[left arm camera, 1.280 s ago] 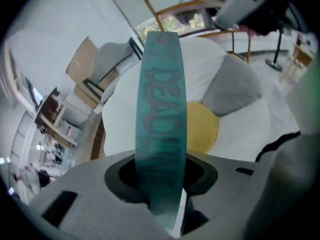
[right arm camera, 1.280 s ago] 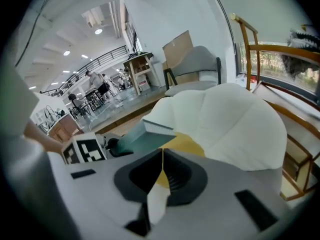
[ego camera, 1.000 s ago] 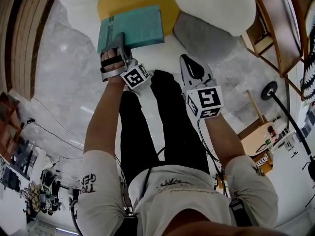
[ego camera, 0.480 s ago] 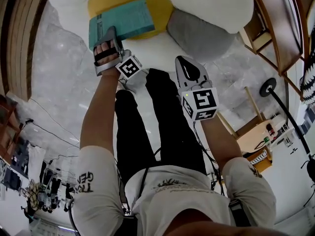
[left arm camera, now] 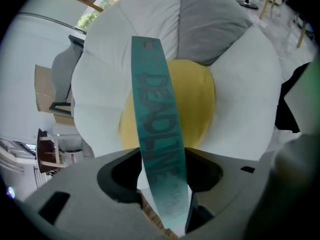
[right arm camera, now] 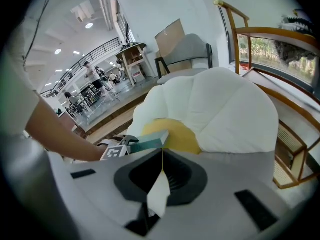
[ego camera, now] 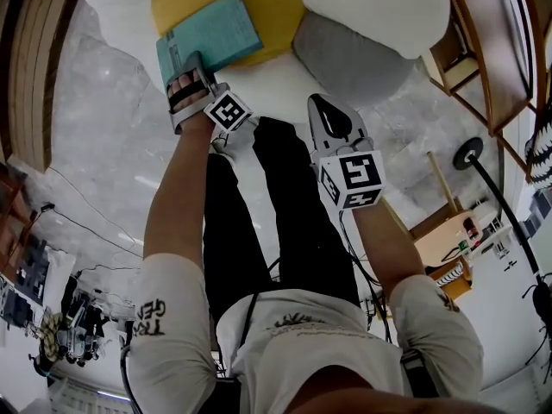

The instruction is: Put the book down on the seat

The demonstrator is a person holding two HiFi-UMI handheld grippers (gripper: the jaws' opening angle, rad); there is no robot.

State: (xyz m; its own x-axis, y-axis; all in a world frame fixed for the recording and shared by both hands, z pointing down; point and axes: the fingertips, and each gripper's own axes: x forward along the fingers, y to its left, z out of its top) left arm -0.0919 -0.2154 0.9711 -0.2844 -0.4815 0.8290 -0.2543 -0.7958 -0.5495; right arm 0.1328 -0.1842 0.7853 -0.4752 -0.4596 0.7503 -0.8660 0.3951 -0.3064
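Opening its jaws, the left gripper (ego camera: 191, 64) straddles the teal book (ego camera: 210, 33) resting on the yellow seat cushion (ego camera: 278, 5).

Grey chair (right arm camera: 192, 51) in a bright, open hall

A flat cardboard box (right arm camera: 169, 35) stands upright just behind the grey chair, at its left shoulder. Left of the chair is a small wooden table (right arm camera: 131, 55) with dark items on top that are too small to identify. Right of the chair, a wooden post with a round knob (right arm camera: 218, 3) carries a wooden rail (right arm camera: 260, 32), with greenery (right arm camera: 267, 49) showing beyond it. Far to the chair's left, well apart from it, people (right arm camera: 91, 74) stand under ceiling lights (right arm camera: 90, 25), with a balcony railing (right arm camera: 97, 51) above them. Pale marble floor (ego camera: 103, 102) lies under the chair.
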